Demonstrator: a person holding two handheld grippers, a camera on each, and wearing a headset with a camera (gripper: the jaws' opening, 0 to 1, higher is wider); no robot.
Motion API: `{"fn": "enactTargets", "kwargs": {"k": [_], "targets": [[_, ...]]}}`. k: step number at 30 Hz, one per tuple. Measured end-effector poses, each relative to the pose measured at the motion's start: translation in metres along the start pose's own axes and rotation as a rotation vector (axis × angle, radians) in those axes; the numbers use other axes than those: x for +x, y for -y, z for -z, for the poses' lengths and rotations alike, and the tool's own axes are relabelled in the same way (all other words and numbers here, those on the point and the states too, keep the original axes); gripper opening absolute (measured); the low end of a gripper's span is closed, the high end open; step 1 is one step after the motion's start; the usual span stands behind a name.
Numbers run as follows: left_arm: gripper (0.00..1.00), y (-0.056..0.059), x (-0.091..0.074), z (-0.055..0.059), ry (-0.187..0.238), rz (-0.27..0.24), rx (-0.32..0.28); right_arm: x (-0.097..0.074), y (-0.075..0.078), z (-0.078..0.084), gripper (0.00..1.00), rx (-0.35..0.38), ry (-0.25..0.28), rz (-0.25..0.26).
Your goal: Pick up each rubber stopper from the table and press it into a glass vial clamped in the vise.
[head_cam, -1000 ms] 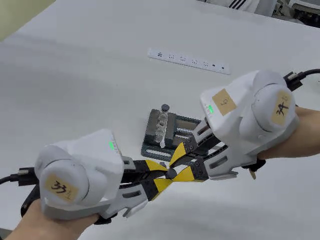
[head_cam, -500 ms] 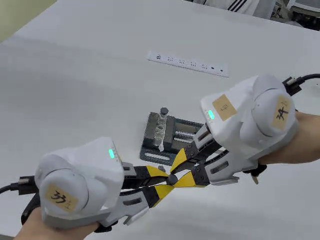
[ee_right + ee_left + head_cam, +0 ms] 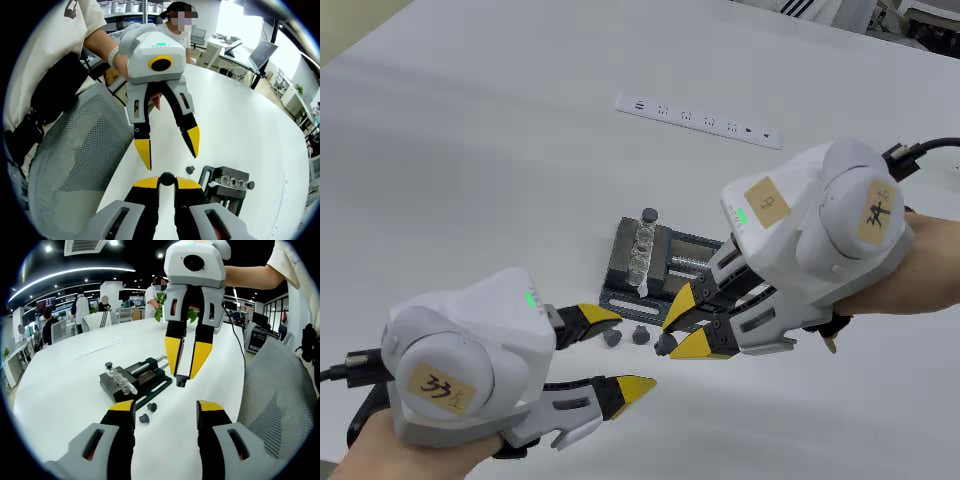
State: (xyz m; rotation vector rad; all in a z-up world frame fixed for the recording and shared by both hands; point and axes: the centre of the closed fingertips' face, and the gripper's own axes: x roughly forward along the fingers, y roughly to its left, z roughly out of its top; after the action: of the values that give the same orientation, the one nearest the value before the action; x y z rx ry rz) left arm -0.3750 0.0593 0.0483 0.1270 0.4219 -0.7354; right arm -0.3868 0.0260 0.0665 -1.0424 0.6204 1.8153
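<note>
table (image 3: 470, 150) wide open; obstacles: vise (image 3: 620, 268) mid, 2 loose stoppers (image 3: 612, 338) just beside, pwr strip (image 3: 698, 120) beyond.

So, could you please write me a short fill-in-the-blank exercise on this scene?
1. The right hand-held gripper is shut on a rubber ____.
2. The jaws of the left hand-held gripper stand ____.
3. ____ loose stoppers lie on the table near the vise.
Missing words: stopper; open; two.

**Open-plan office or lab floor**

Big white table (image 3: 470, 150) with a power strip (image 3: 698, 120) on it. Mesh office chair (image 3: 70, 170) just beside the table. Beyond the table: a monitor (image 3: 263, 52) and people (image 3: 80, 302) standing. Above the table: ceiling vent (image 3: 85, 246) and strip light (image 3: 65, 276).
</note>
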Motion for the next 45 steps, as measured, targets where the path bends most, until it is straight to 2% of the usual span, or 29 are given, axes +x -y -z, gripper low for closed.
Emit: {"fn": "enactTargets", "kwargs": {"k": [4,7,9,13,16,21,24,27,30,35,39,45], "targets": [[0.65,-0.018,-0.005,0.004,-0.009,-0.063,-0.006,-0.001,0.01,0.006,0.05,0.007,-0.021,0.012],[0.77,-0.029,-0.009,0.006,-0.017,-0.097,0.0,-0.003,0.019,0.009,0.05,0.003,-0.037,0.019],[0.82,-0.037,-0.011,0.011,-0.033,-0.12,0.014,-0.005,0.028,0.012,0.05,-0.003,-0.049,0.027],[0.98,-0.042,-0.012,0.018,-0.074,-0.124,0.029,-0.009,0.048,0.02,0.05,-0.037,-0.091,0.05],[0.99,-0.045,-0.013,0.024,-0.091,-0.122,0.011,-0.011,0.066,0.024,0.05,-0.059,-0.116,0.061],[0.99,-0.046,-0.012,0.027,-0.09,-0.127,-0.001,-0.013,0.096,0.026,0.04,-0.103,-0.161,0.081],[0.99,-0.045,-0.011,0.025,-0.079,-0.131,-0.023,-0.011,0.113,0.03,0.04,-0.152,-0.206,0.08],[0.99,-0.045,-0.009,0.025,-0.072,-0.131,-0.037,-0.007,0.122,0.03,0.04,-0.207,-0.23,0.069],[0.99,-0.045,-0.007,0.027,-0.074,-0.131,-0.039,-0.002,0.132,0.031,0.05,-0.22,-0.236,0.065],[0.99,-0.047,-0.005,0.026,-0.063,-0.136,-0.052,0.004,0.138,0.031,0.04,-0.255,-0.256,0.049],[0.98,-0.047,-0.005,0.026,-0.06,-0.137,-0.059,0.008,0.143,0.033,0.04,-0.254,-0.26,0.033],[0.97,-0.048,-0.005,0.026,-0.049,-0.141,-0.079,0.012,0.145,0.034,0.04,-0.274,-0.281,0.004]]}}
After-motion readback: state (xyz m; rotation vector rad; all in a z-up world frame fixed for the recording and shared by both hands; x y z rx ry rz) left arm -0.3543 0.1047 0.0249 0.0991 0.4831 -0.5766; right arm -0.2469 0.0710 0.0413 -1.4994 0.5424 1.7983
